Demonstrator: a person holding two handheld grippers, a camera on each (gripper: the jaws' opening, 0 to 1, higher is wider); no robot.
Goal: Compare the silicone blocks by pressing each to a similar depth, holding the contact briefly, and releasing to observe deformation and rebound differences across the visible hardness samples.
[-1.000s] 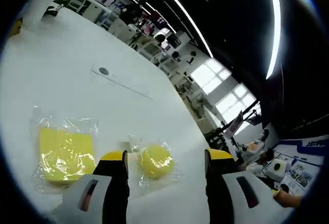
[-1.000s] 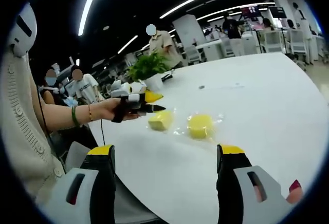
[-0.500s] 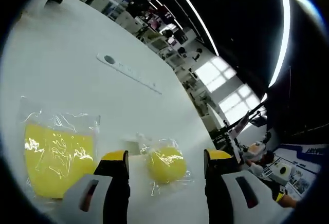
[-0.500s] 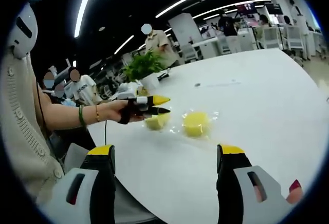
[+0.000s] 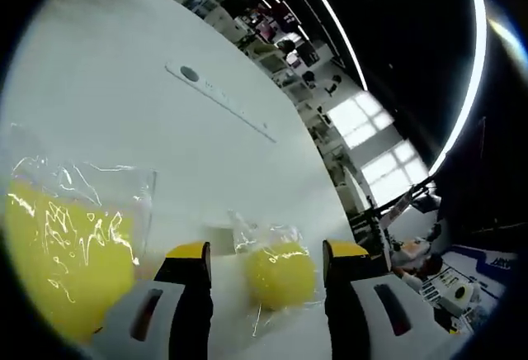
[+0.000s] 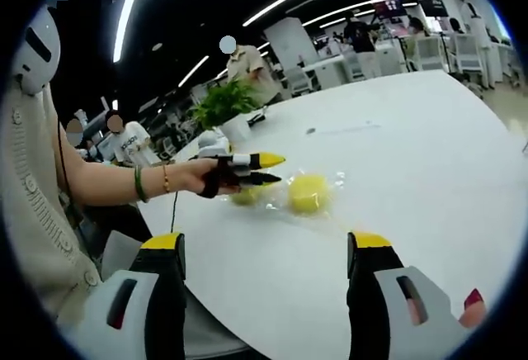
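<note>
On the white tabletop [image 6: 429, 153] we see two yellow silicone blocks in clear plastic bags. In the left gripper view, the left gripper [image 5: 262, 253] has its jaws spread, the rounded silicone block [image 5: 280, 273] lying between them and the flat silicone block [image 5: 62, 265] to its left. In the right gripper view, the right gripper [image 6: 266, 246] is spread wide, well short of the blocks.
</note>
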